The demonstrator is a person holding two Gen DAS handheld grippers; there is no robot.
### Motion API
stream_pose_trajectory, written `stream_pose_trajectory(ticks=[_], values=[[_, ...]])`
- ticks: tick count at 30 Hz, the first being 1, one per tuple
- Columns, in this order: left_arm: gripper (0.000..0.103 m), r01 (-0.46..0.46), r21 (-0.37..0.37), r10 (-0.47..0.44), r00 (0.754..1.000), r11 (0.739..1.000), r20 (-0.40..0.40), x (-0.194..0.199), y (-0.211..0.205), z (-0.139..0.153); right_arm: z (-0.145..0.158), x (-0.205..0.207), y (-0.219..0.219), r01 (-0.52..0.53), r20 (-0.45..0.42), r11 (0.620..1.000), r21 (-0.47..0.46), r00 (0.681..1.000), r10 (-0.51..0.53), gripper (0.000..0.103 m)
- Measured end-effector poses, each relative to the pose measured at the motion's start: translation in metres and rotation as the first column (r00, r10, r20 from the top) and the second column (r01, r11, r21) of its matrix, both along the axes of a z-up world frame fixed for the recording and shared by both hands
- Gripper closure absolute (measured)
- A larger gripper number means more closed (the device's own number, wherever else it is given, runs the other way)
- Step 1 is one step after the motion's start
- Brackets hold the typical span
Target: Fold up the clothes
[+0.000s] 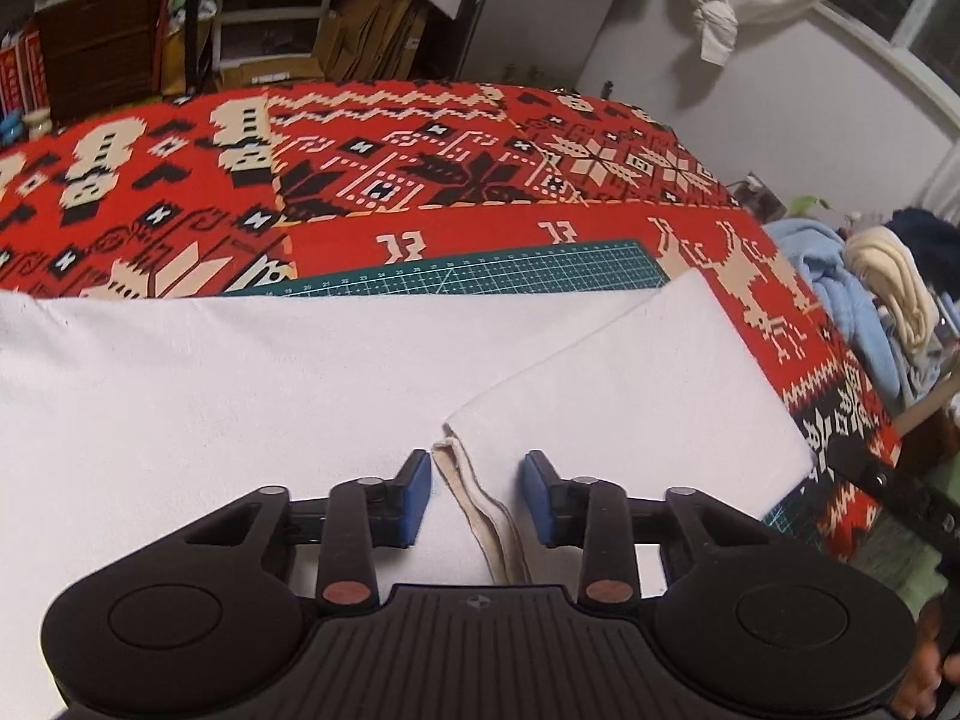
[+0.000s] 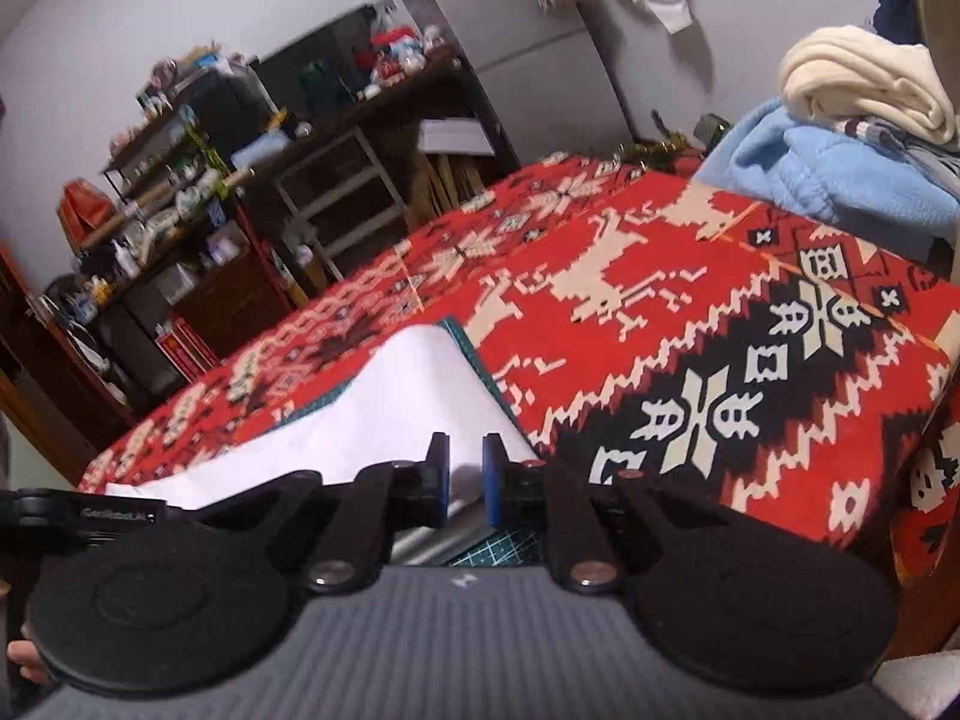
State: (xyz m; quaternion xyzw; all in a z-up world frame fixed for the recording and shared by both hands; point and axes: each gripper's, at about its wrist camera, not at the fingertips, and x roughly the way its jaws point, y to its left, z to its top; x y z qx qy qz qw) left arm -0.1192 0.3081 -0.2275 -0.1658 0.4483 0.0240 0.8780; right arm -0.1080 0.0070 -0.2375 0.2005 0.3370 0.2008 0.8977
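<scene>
A white garment (image 1: 240, 408) lies flat on a green cutting mat (image 1: 480, 270) over a red patterned blanket (image 1: 420, 168). Its right part is folded over into a flap (image 1: 636, 384). My left gripper (image 1: 477, 495) hovers open just above the garment's near edge. A cream hem strip (image 1: 480, 516) runs between its blue pads (image 1: 417, 498), and neither pad touches it. In the right wrist view the same white garment (image 2: 408, 402) reaches toward my right gripper (image 2: 466, 474). That gripper stands at the garment's near right corner, with its jaws a narrow gap apart and nothing pinched.
A pile of blue and cream clothes (image 2: 840, 144) sits at the blanket's far right edge (image 1: 864, 300). Cluttered shelves (image 2: 198, 210) and boxes stand beyond the bed. Bare patterned blanket (image 2: 720, 372) lies right of the garment. A person's fingers (image 1: 924, 678) show at the lower right.
</scene>
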Motion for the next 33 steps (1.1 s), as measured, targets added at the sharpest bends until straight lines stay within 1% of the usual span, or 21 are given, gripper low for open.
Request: stream_pose_trajectory(ticks=[1, 2, 4, 7, 8, 9, 11, 12, 13, 15, 16, 18, 20, 21, 22, 23, 27, 30, 33], values=[[0.084, 0.0, -0.013, 0.0, 1.0, 1.0, 0.0, 0.0, 0.0, 0.0, -0.003, 0.002, -0.003, 0.009, -0.024, 0.999, 0.039, 1.0, -0.008, 0.089], [0.086, -0.006, -0.036, 0.006, 1.0, 0.999, -0.003, 0.001, 0.002, 0.0, -0.006, 0.003, -0.008, 0.02, -0.052, 0.996, 0.087, 0.999, -0.015, 0.087], [0.086, -0.021, -0.082, 0.02, 1.0, 0.996, -0.011, 0.002, 0.006, 0.001, -0.016, 0.004, -0.026, 0.052, -0.122, 0.975, 0.215, 0.992, -0.026, 0.087], [0.085, -0.055, -0.186, 0.05, 0.998, 0.981, -0.031, 0.001, 0.014, 0.0, -0.032, 0.007, -0.049, 0.117, -0.213, 0.926, 0.359, 0.976, -0.041, 0.084], [0.085, -0.07, -0.218, 0.063, 0.997, 0.973, -0.038, 0.0, 0.017, 0.0, -0.039, 0.01, -0.055, 0.137, -0.247, 0.901, 0.412, 0.968, -0.035, 0.078], [0.083, -0.084, -0.251, 0.075, 0.996, 0.964, -0.045, -0.001, 0.02, 0.001, -0.048, 0.013, -0.059, 0.159, -0.283, 0.866, 0.473, 0.959, -0.021, 0.074], [0.07, -0.093, -0.289, 0.082, 0.995, 0.953, -0.052, -0.004, 0.022, 0.003, -0.066, 0.02, -0.065, 0.204, -0.347, 0.793, 0.574, 0.938, 0.01, 0.068], [0.068, -0.092, -0.303, 0.079, 0.995, 0.948, -0.053, -0.005, 0.022, 0.004, -0.073, 0.023, -0.065, 0.221, -0.368, 0.77, 0.598, 0.93, 0.019, 0.066], [0.065, -0.087, -0.309, 0.073, 0.996, 0.947, -0.056, -0.007, 0.022, 0.005, -0.079, 0.026, -0.064, 0.235, -0.385, 0.753, 0.615, 0.922, 0.027, 0.065], [0.065, -0.078, -0.294, 0.06, 0.996, 0.953, -0.07, -0.007, 0.018, 0.004, -0.086, 0.033, -0.059, 0.251, -0.409, 0.737, 0.627, 0.912, 0.037, 0.061], [0.065, -0.079, -0.287, 0.058, 0.995, 0.955, -0.081, -0.007, 0.015, 0.002, -0.089, 0.035, -0.057, 0.258, -0.418, 0.73, 0.633, 0.907, 0.042, 0.061], [0.071, -0.084, -0.274, 0.058, 0.993, 0.958, -0.102, -0.006, 0.011, -0.002, -0.093, 0.04, -0.054, 0.264, -0.426, 0.716, 0.647, 0.903, 0.052, 0.058], [0.091, -0.089, -0.249, 0.062, 0.992, 0.964, -0.114, -0.005, 0.008, -0.004, -0.097, 0.043, -0.052, 0.266, -0.424, 0.693, 0.67, 0.904, 0.063, 0.052], [0.094, -0.09, -0.229, 0.064, 0.991, 0.969, -0.117, -0.004, 0.006, -0.003, -0.099, 0.046, -0.049, 0.267, -0.429, 0.688, 0.675, 0.9, 0.071, 0.053], [0.097, -0.086, -0.225, 0.062, 0.992, 0.971, -0.113, -0.004, 0.006, -0.002, -0.101, 0.048, -0.046, 0.268, -0.434, 0.682, 0.68, 0.897, 0.08, 0.052], [0.098, -0.091, -0.234, 0.067, 0.992, 0.968, -0.109, -0.004, 0.007, 0.0, -0.102, 0.05, -0.043, 0.268, -0.438, 0.681, 0.682, 0.895, 0.087, 0.052], [0.099, -0.122, -0.278, 0.097, 0.99, 0.953, -0.1, -0.004, 0.013, 0.007, -0.103, 0.057, -0.035, 0.262, -0.439, 0.696, 0.669, 0.895, 0.084, 0.051], [0.099, -0.149, -0.309, 0.124, 0.987, 0.939, -0.097, -0.006, 0.018, 0.013, -0.103, 0.063, -0.031, 0.275, -0.447, 0.678, 0.681, 0.89, 0.088, 0.048], [0.099, -0.154, -0.34, 0.135, 0.988, 0.928, -0.079, -0.01, 0.022, 0.022, -0.101, 0.072, -0.024, 0.276, -0.455, 0.688, 0.671, 0.886, 0.087, 0.046]])
